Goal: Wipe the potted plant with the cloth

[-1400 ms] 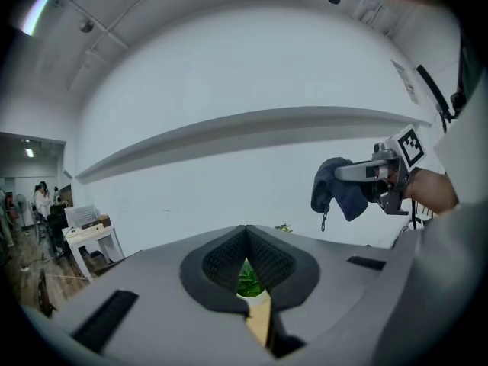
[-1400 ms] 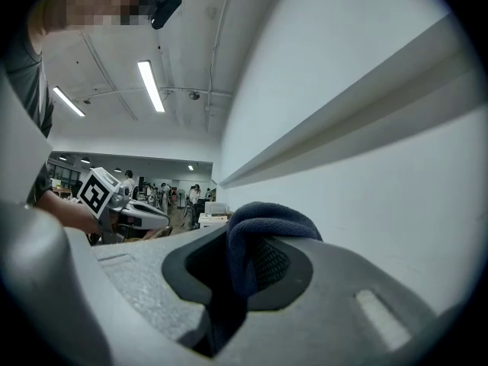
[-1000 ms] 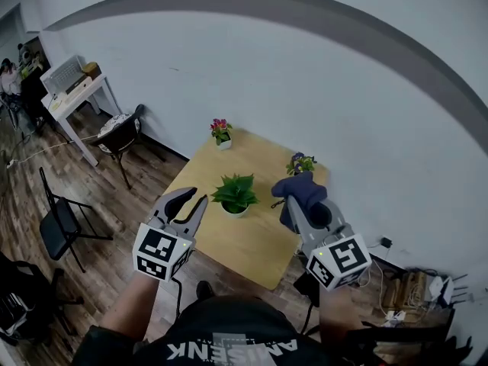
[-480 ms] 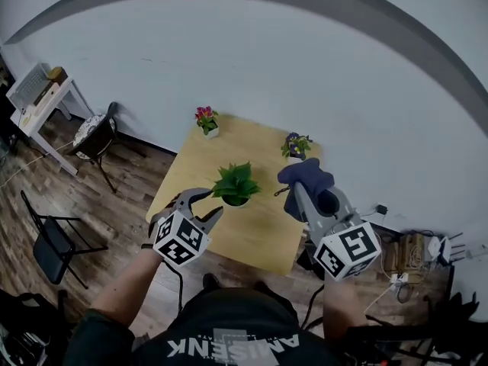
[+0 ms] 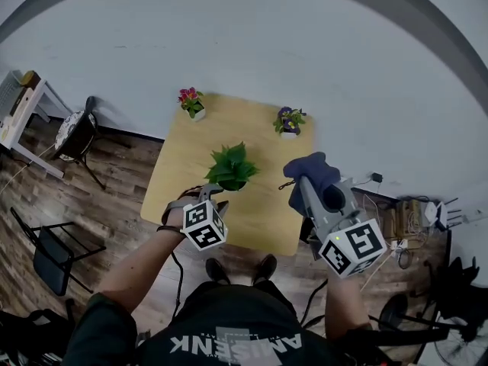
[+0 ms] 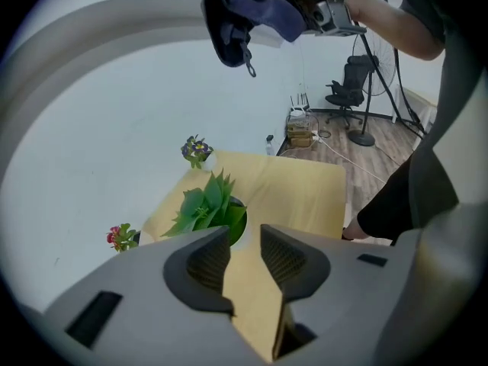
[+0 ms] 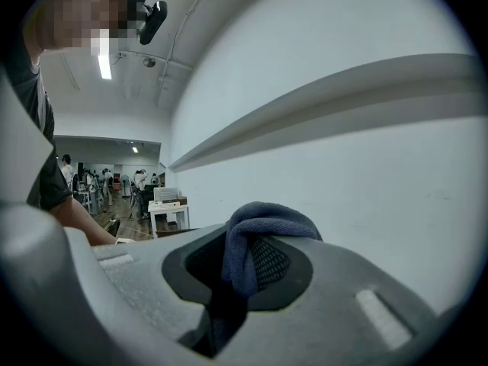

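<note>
A green leafy potted plant (image 5: 231, 168) (image 6: 207, 208) stands in the middle of a small wooden table (image 5: 259, 219). My left gripper (image 5: 204, 194) (image 6: 245, 242) hangs low just in front of the plant, pointing down at it. It is open with nothing between its fingers, and its jaws have just been closing a little. My right gripper (image 5: 306, 183) (image 7: 248, 258) is held higher at the table's right side, shut on a dark blue cloth (image 5: 309, 170) (image 7: 263, 227). The left gripper view shows that cloth (image 6: 244, 17) hanging well above the plant.
A pot of red flowers (image 5: 188, 100) and a pot of purple flowers (image 5: 287, 120) stand at the table's far corners by the white wall. A chair (image 5: 76, 128) and a folding chair (image 5: 53, 250) are on the left, with cables (image 5: 412, 212) on the floor at right.
My left gripper has dropped and rolled, and now sits close in front of the plant with its jaws wider than a second ago. The right gripper has sunk slightly with the cloth.
</note>
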Tool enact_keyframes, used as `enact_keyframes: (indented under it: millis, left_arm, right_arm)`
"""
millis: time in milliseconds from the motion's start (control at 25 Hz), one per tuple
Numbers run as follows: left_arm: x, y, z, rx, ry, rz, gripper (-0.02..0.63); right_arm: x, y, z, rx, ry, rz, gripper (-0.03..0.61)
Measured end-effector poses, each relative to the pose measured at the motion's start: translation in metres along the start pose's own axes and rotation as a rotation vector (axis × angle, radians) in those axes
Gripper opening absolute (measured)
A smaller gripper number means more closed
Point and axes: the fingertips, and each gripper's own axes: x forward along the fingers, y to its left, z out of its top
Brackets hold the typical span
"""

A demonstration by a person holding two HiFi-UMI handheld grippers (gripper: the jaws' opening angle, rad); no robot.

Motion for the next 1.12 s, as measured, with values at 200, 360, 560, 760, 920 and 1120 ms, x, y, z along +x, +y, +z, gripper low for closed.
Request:
enact_keyframes:
  millis: [200,360,560,760,920,1120]
  left_arm:
    - [0.032,0.002,-0.014,0.050,0.062,0.005,0.081]
    - [0.051,0.001,-0.022,0.078,0.115,-0.004,0.129]
    - [0.071,0.005,-0.025,0.139,0.156,0.005,0.135]
    - [0.085,-0.002,-0.029,0.268,0.177,-0.034,0.135]
    - [0.094,0.002,-0.033,0.339,0.194,-0.014,0.115]
    - [0.097,0.004,-0.036,0.393,0.211,0.000,0.069]
  right_arm:
    - [-0.004,-0.008,-0.010,0.008,0.014,-0.003,0.051]
    - [-0.003,-0.020,-0.025,0.018,0.041,0.002,0.051]
    - [0.001,-0.030,-0.041,0.032,0.067,0.028,0.051]
    - [0.003,-0.038,-0.056,0.037,0.091,0.025,0.051]
    - [0.003,-0.043,-0.067,0.054,0.105,0.028,0.051]
    - [0.002,-0.049,-0.076,0.074,0.116,0.019,0.051]
